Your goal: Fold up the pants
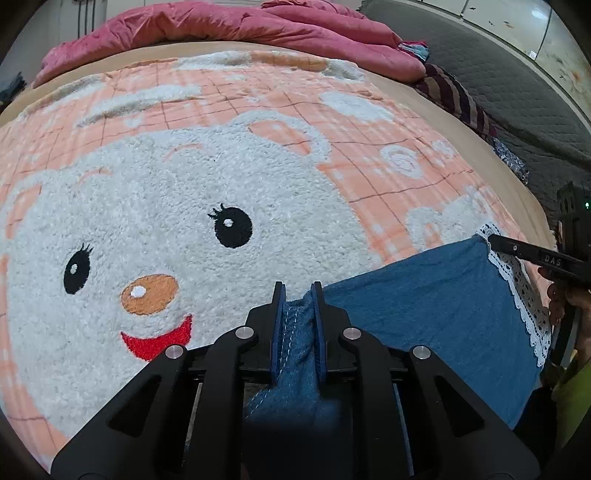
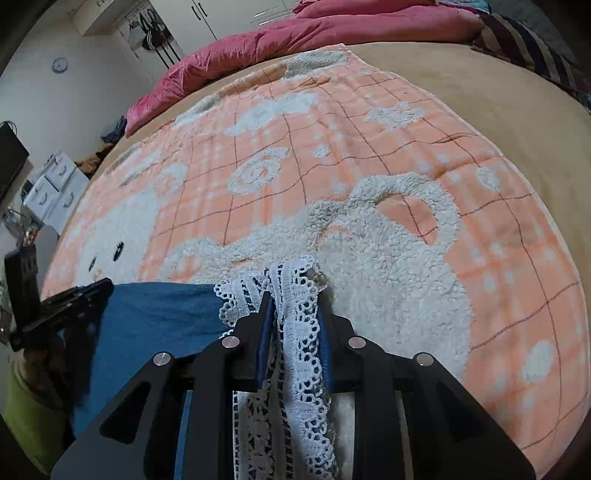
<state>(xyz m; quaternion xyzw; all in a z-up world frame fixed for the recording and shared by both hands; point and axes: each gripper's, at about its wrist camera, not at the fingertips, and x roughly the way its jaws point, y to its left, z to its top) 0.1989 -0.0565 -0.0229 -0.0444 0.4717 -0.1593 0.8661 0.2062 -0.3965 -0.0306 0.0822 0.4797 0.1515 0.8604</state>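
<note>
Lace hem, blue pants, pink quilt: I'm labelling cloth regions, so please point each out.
lace hem point(image 2: 301, 354), right wrist view, strip between the fingers.
blue pants point(image 1: 436, 295), left wrist view, flat denim panel.
pink quilt point(image 1: 229, 26), left wrist view, middle fold.

A home bedroom; a wide bed point(image 2: 461, 96) carries a fleecy peach cartoon-bear blanket point(image 1: 177, 206) and a rumpled pink quilt point(image 1: 229, 26). White wardrobe doors point(image 2: 207, 14), a small wall clock point(image 2: 59, 65) and white drawers point(image 2: 55, 184) stand alongside.
</note>
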